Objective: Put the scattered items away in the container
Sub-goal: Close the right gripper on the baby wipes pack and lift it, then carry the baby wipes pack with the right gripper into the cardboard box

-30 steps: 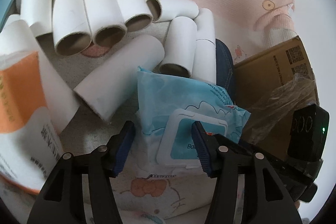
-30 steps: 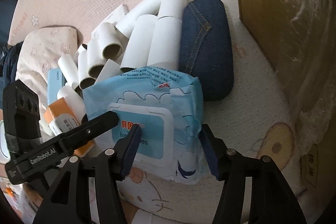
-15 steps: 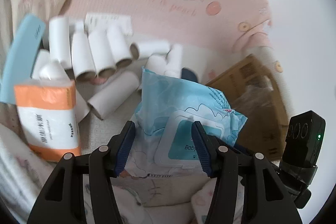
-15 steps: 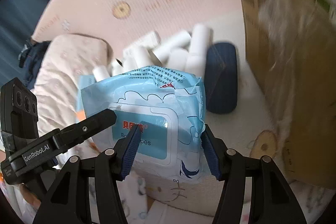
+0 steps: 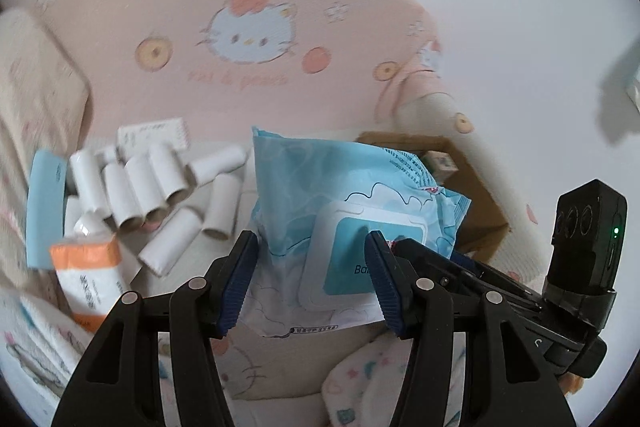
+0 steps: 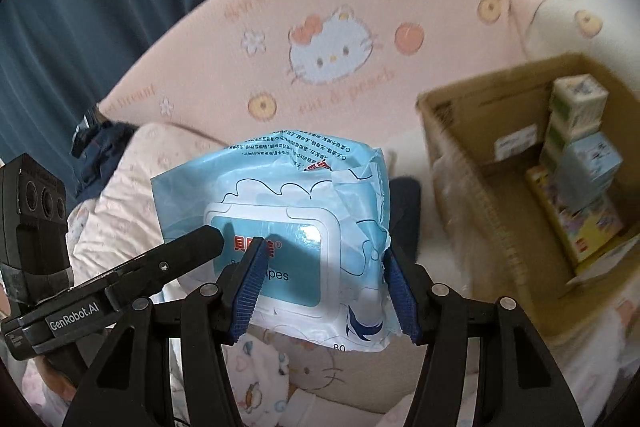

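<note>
- Right now your left gripper point(image 5: 312, 283) clamps the near left part of the wipes pack point(image 5: 344, 211), jaws wide because the pack is thick, blue pads pressed into its wrapper.
- Your right gripper point(image 6: 324, 287) pinches the pack's other end just as wide; one pad sits on the lid label, the other on the wrapper's right edge.
- Between the two, the pack hangs clear of the bedding, lid face up, its far end tilted a little upward.
- Each gripper shows in the other's view, close beside it, so you have little room to twist either wrist.
- Below and left of the pack lie the cardboard tubes point(image 5: 160, 187), an orange tissue pack point(image 5: 88, 275) and a blue case point(image 5: 44, 207), all yet to be tidied.
- To the right stands the open box point(image 6: 472, 187), with small cartons point(image 6: 580, 131) stacked along its far wall and bare floor nearer you.
- By my reading, you are in the carry step: the pack is lifted but not yet over the box.
- Next you need to swing both hands right together, keeping their spacing so the pack neither stretches nor sags.
- Clear the box's near wall, lower onto the bare floor, then open both grippers at once.
</note>
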A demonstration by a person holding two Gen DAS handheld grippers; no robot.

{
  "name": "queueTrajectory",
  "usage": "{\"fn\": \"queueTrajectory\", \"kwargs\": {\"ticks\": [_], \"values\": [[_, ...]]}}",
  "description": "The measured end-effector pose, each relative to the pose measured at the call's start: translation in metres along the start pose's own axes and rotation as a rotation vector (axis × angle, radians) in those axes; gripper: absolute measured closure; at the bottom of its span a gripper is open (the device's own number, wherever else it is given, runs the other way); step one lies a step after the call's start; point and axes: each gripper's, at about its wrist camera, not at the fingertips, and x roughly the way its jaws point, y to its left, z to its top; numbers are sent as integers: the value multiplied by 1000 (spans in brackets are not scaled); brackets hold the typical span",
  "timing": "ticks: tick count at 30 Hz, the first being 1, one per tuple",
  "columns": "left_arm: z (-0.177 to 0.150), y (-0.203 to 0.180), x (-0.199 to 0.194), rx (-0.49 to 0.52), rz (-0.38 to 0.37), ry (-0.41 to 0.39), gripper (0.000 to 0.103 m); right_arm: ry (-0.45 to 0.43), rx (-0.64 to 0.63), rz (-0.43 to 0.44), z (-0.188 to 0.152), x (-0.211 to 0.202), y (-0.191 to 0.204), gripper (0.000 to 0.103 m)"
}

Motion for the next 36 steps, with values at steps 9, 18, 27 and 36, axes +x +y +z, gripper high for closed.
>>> {"fn": "queueTrajectory", "kwargs": {"ticks": [9,18,27,36], "values": [[30,-62,4,96,-63,-24,43,-112,35,-33,24,-46,-29,46],[51,-136,43,211,-89,-29,43,-134,158,-32,51,-73,-95,46],[71,-189,103,273,-151,53,43,-152,181,-141,77,-94,-150,47],[63,-218,163,185,-175,154,43,-37,203,-228,95,-91,-206,47]]}}
